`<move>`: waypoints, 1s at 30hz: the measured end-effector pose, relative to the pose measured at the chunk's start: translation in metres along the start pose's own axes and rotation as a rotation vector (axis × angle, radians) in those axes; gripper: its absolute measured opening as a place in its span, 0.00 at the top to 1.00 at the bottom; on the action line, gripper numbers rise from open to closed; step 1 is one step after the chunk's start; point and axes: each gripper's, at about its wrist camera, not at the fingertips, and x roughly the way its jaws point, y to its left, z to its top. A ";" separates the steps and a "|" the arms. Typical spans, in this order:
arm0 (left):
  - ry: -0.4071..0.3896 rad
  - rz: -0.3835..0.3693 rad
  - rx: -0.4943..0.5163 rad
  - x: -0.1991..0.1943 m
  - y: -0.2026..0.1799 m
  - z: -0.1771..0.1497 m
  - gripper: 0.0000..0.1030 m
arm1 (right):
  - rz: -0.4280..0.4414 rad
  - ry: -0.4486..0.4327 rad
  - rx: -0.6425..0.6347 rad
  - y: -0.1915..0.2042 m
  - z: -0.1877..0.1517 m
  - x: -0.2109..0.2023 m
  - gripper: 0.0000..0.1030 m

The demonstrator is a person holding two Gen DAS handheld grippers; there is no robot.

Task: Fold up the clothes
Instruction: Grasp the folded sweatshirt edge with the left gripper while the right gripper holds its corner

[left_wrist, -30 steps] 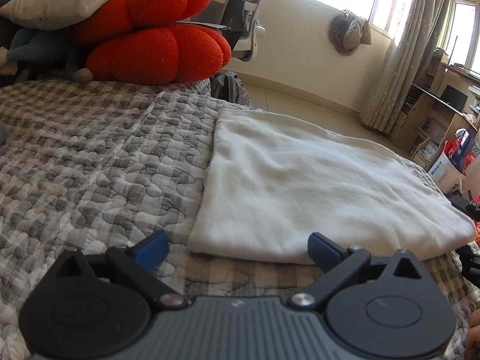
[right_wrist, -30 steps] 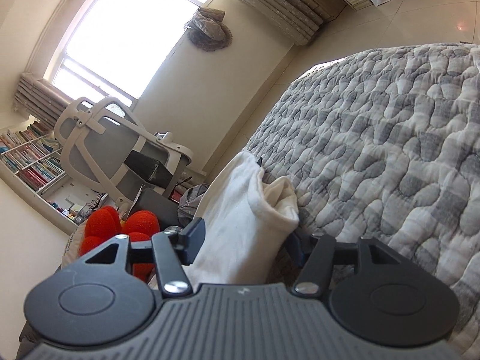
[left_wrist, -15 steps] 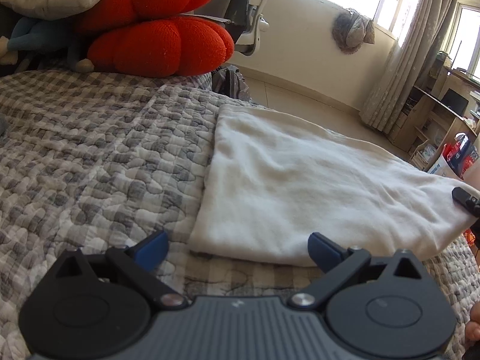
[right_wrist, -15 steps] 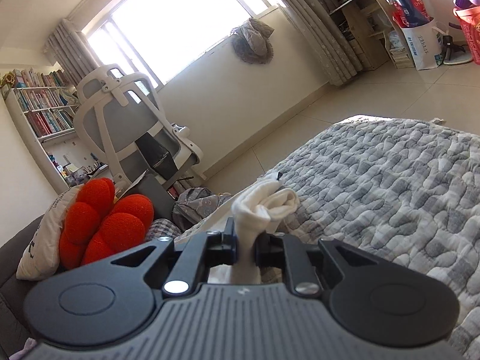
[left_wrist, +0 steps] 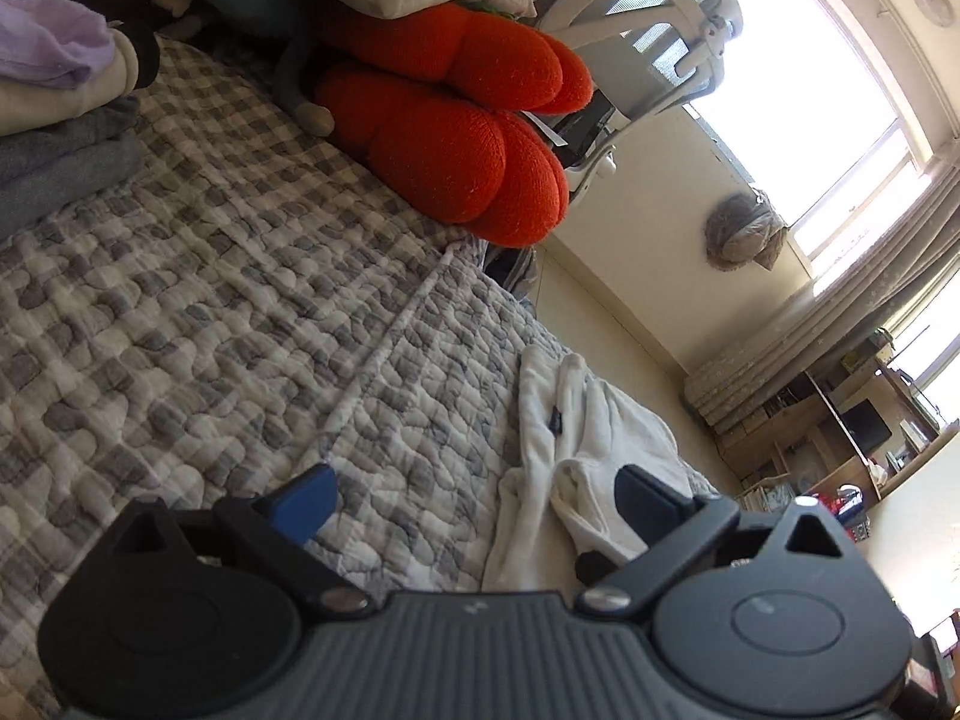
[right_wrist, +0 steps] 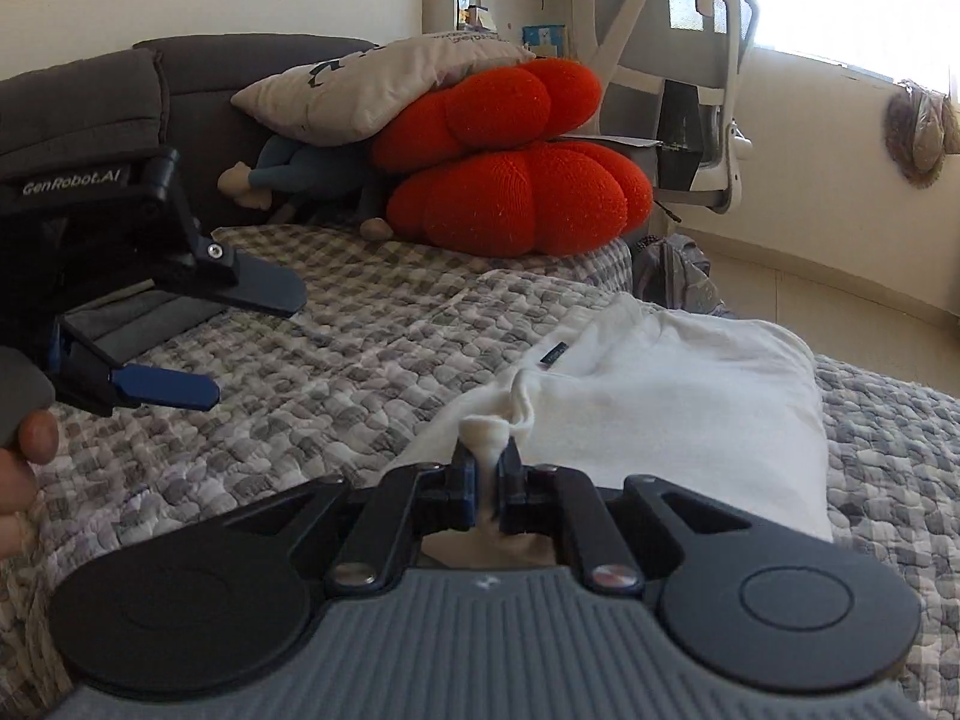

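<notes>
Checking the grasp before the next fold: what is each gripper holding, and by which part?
The right gripper pinches a bunched edge of the white garment. The left gripper is open, holding nothing.

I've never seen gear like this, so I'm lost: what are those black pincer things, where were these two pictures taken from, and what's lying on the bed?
There is no robot here. A person holds a two-finger clamp in each hand, and each clamp carries a camera looking forward along its fingers. One picture comes from the left clamp, the other from the right. The right gripper is shut on a bunched edge of a white garment lying on the grey checked quilt. The left gripper is open and holds nothing; the right camera also sees it at the left. At the back lie an orange cushion and a beige pillow.
</notes>
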 end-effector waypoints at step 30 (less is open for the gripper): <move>0.177 -0.199 -0.059 0.032 -0.041 -0.016 0.04 | -0.121 -0.129 -0.137 -0.035 -0.015 -0.066 0.40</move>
